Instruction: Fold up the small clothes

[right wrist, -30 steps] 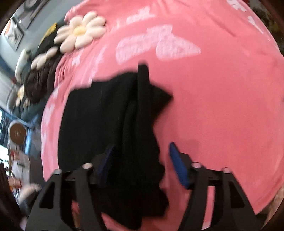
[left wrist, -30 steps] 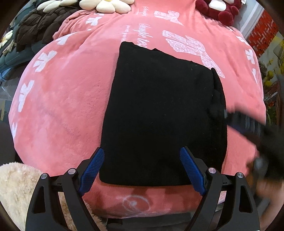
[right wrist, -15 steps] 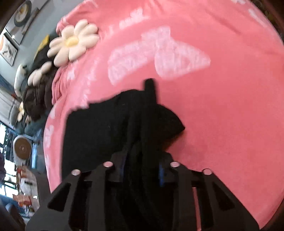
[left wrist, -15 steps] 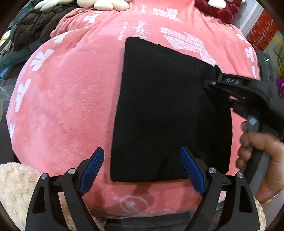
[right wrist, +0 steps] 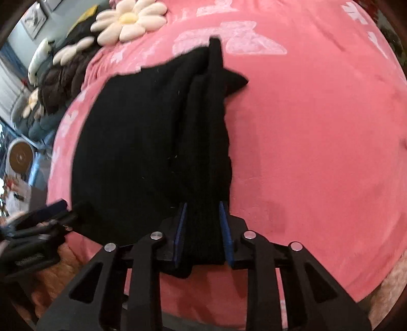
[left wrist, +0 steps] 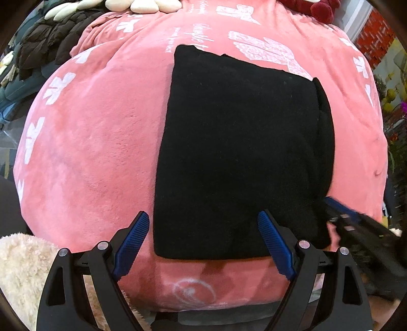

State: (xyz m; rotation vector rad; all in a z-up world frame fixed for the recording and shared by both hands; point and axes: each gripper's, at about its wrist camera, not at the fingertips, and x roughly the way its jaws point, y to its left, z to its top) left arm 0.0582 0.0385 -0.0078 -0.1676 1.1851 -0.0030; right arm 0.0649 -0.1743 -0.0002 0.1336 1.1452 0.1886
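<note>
Black garment (left wrist: 236,157) lies folded into a rough rectangle on the pink blanket (left wrist: 89,157), which bears white butterfly prints. Only the right wrist view shows the bunched, ridged right edge of the cloth running straight between the blue pads (right wrist: 181,224) of the right gripper (right wrist: 201,226); its jaws are closing with that thick fold of fabric between them, and the pads already press on it from both sides. The left wrist view shows this gripper only as a blurred dark shape with a strip of blue at the garment's near right corner.

From the left wrist view, the left gripper (left wrist: 203,244) stands wide apart with nothing pinched; its right pad overlaps the near edge of the cloth and its left pad sits over bare blanket. The right view catches it only as a blur at the lower left.

Around the blanket lie a daisy-shaped cushion (right wrist: 129,20), a dark quilted jacket (left wrist: 45,45), and a cream fluffy throw (left wrist: 23,270).
</note>
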